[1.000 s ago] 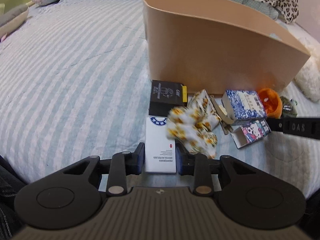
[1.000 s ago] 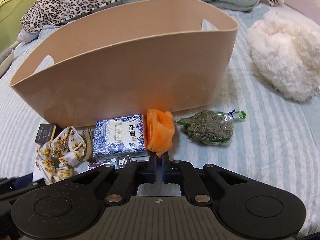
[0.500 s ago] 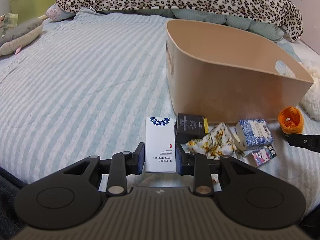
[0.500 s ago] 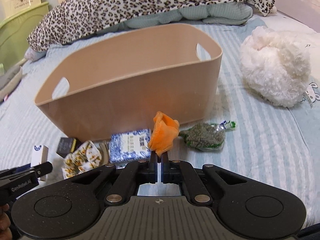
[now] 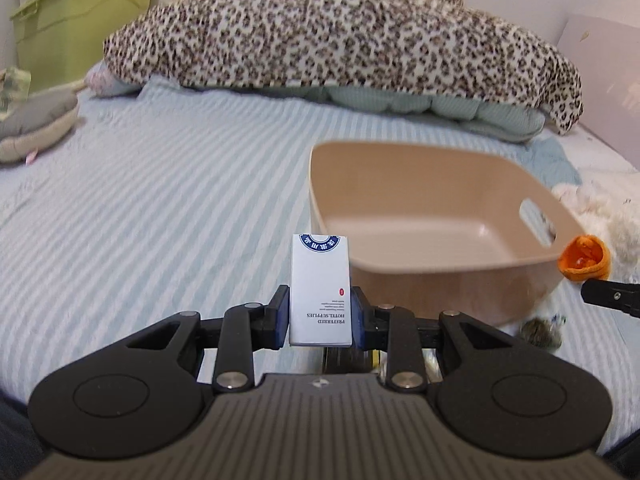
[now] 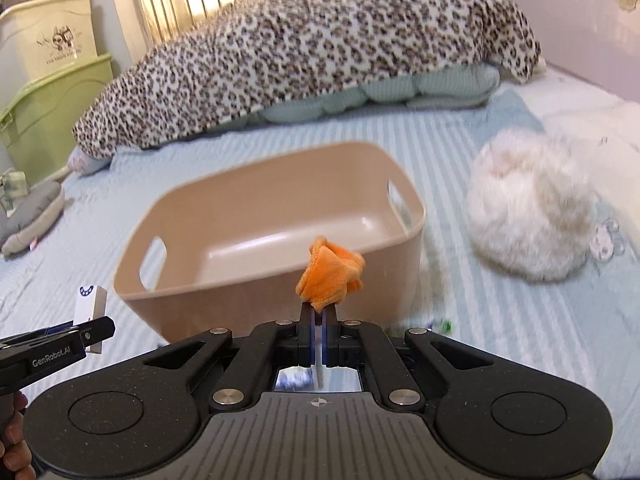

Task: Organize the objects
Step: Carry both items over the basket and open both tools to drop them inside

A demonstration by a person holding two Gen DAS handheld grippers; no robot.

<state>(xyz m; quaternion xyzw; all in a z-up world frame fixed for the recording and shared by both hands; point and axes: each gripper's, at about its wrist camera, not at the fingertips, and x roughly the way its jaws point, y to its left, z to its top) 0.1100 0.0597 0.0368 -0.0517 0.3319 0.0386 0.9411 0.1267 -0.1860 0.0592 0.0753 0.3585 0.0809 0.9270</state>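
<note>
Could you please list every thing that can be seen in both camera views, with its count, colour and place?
storage bin: 1, beige, on the bed, nothing seen inside.
hotel-supplies box: 1, white, in the left hand-held gripper.
plush cloth: 1, orange, in the right hand-held gripper.
dried-herb bag: 1, greenish, right of the bin.
bedsheet: 1, blue-white striped.
leopard blanket: 1, far side.
fluffy cushion: 1, white, right.
plastic boxes: green and cream, far left.
left hand-held gripper: black, shut.
right hand-held gripper: black, shut.
</note>
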